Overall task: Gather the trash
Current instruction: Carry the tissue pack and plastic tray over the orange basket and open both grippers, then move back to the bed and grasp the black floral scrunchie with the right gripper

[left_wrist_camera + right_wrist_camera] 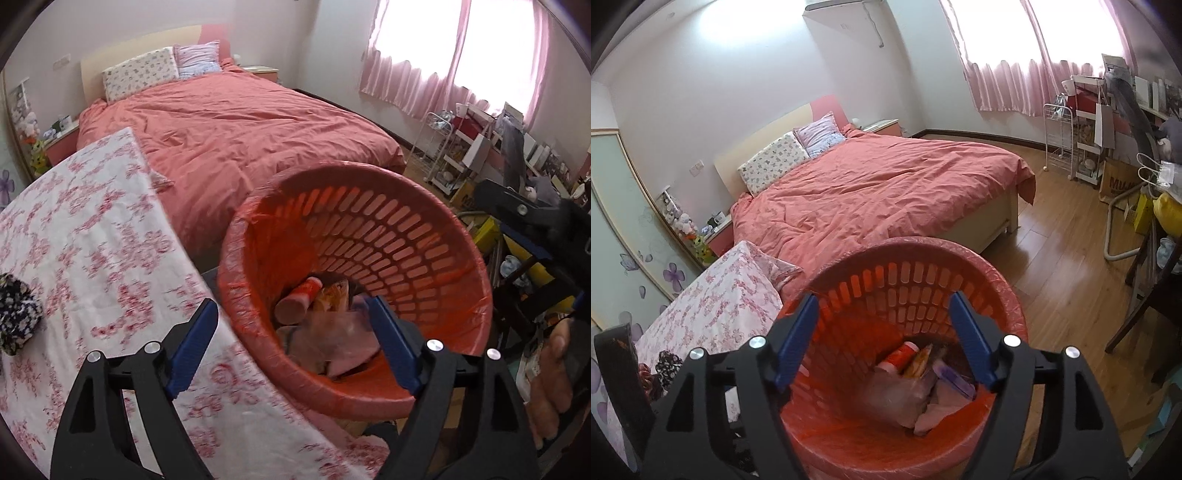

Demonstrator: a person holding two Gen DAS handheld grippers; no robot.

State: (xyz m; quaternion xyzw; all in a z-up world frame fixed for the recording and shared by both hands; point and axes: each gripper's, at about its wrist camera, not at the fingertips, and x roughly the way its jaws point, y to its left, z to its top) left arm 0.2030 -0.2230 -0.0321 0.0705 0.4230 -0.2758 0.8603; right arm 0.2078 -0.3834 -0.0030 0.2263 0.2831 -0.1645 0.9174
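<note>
A red slatted bin [373, 225] lined with a red bag stands beside the table; it also shows in the right wrist view [916, 266]. Inside lie a red-and-white tube [297, 301], a yellow wrapper [332, 295], a clear plastic bag [332, 325] and pink paper [942, 406]. A purple packet [955, 378] shows in the right wrist view. My left gripper [291, 310] is open and empty over the bin's near rim. My right gripper [882, 306] is open and empty, right above the bin's mouth.
A table with a white-and-pink floral cloth [85, 236] lies left of the bin, with a dark floral pouch [16, 317] on it. A bed with a salmon cover [879, 192] is behind. Shelves, bags and a chair [1145, 302] crowd the right wall. Wood floor [1063, 251] stretches right of the bin.
</note>
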